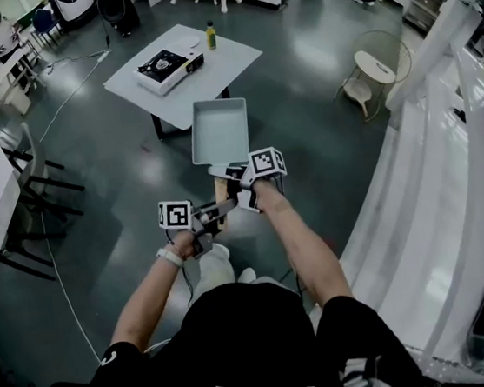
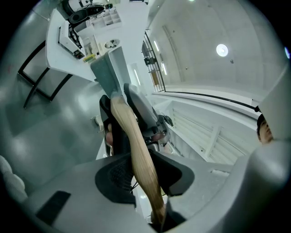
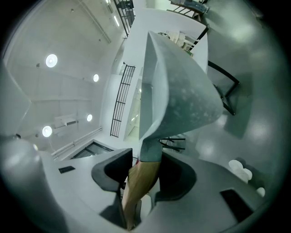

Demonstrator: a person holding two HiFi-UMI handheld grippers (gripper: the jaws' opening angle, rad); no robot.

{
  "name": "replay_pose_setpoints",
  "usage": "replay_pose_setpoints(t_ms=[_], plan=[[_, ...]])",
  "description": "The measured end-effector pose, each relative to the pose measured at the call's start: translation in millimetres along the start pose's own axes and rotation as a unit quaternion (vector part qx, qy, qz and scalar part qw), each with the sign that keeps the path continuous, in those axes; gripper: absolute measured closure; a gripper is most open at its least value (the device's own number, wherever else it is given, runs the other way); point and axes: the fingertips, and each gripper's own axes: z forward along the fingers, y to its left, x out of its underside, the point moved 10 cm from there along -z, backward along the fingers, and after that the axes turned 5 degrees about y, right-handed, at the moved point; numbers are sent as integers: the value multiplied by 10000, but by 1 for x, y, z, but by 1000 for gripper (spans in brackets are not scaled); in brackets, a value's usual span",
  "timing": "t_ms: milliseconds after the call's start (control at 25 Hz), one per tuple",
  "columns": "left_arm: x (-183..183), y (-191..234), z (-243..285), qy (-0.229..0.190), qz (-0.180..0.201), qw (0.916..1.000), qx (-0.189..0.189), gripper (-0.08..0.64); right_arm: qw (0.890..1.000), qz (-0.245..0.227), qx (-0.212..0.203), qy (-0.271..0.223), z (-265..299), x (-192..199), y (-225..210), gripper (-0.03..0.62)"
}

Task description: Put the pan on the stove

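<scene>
Pan (image 1: 219, 130): pale grey-blue; handle (image 2: 136, 150) light wood. My jaws: black. Marker cubes (image 1: 266, 162): black-and-white squares. Stove (image 1: 170, 68): white, black top. Bottle (image 1: 211, 35): yellow. Surface (image 1: 234, 58): white. Floor (image 1: 89, 163): dark grey.

Cool, even light is thrown by round ceiling lamps (image 3: 51, 59), soft glare is mirrored on the glossy floor (image 1: 298, 76), and edges are bent and darkened.

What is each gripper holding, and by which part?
Both grip the pan by its wooden handle: the right gripper just behind the pan's body, the left gripper farther back toward the handle's end.
</scene>
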Motion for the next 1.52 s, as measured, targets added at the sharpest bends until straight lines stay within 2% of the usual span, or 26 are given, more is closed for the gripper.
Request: replay_pose_setpoints(t_ms=[280,400,560,640,760,880,1000,1080,1160,1520], plan=[[-1,4,6,16,-71,9999,-99,460,10000,15,88,-15,-7,-4,-2,446],[-3,4,8,29,11,10000,-70,460,10000,18,42,-9,-7,-5,-2,446],[-1,5,9,31,-138,9999,-96,460,10000,47,74,-7,-7,-5,-4,446],[-3,8,7,75,-34,9997,-250,460,10000,44,90,1,-7,-5,-6,446],[-10,15,-1,193,368,9962,-764,460,10000,36,56,-5,-6,-7,-8,446],[-9,13,3,131,137,9985,-512,459,10000,29,71,-5,-6,-9,-8,446],[-12,12,4,153,275,9983,-493,460,9999,39,101,-12,-7,-10,-9,446],[-10,9,10,94,88,9997,-185,459,10000,51,81,-22,-8,-10,-9,446],[-9,8,13,68,-44,10000,-58,459,10000,57,65,-27,-7,-11,-9,446],[-21,12,18,165,96,9998,-53,457,9999,78,118,-84,-10,-21,-12,446]])
